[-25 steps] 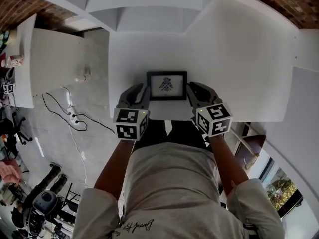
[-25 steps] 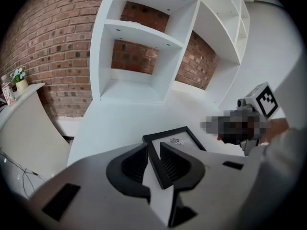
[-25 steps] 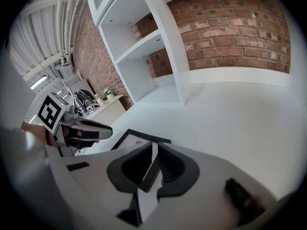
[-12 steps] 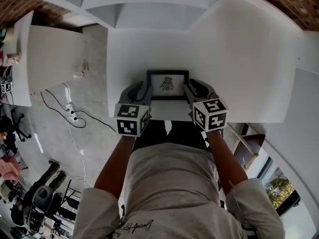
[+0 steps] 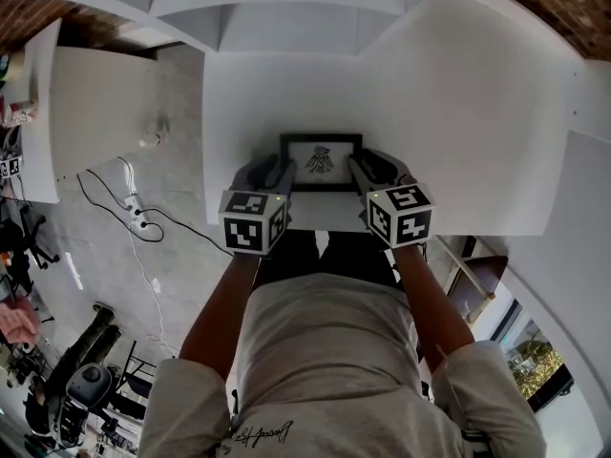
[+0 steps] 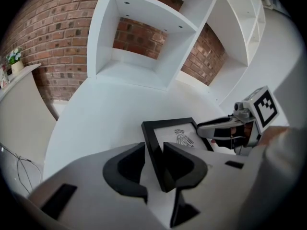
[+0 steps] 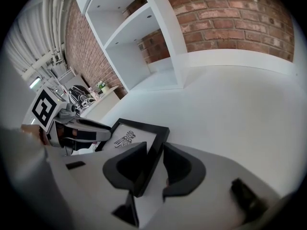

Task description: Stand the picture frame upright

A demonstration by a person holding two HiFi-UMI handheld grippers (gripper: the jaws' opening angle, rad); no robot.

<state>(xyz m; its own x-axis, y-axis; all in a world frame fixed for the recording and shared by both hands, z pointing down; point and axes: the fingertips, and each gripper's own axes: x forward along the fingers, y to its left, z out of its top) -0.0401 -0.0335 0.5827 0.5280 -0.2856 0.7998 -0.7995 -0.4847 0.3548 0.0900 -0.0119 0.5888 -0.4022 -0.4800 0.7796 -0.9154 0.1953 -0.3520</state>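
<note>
Left gripper [image 6: 154,146]: fingers spread, straddling the left side of the picture frame [image 5: 321,162] without pinching it. The frame leans tilted back, print showing, near the front edge of the white surface [image 5: 458,113]. Right gripper [image 7: 155,146]: fingers spread astride the frame's right side.

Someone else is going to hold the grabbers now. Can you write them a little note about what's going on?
Left gripper: open, with one jaw on each side of the left edge of the picture frame, not squeezing it.
Right gripper: open, set the same way over the frame's right edge.
Picture frame: seems to lie face up on the white table, near its front edge, between the two grippers.
Done: both grippers are lined up on the frame.
Left: close on it, tip it up and let it stand.
</note>
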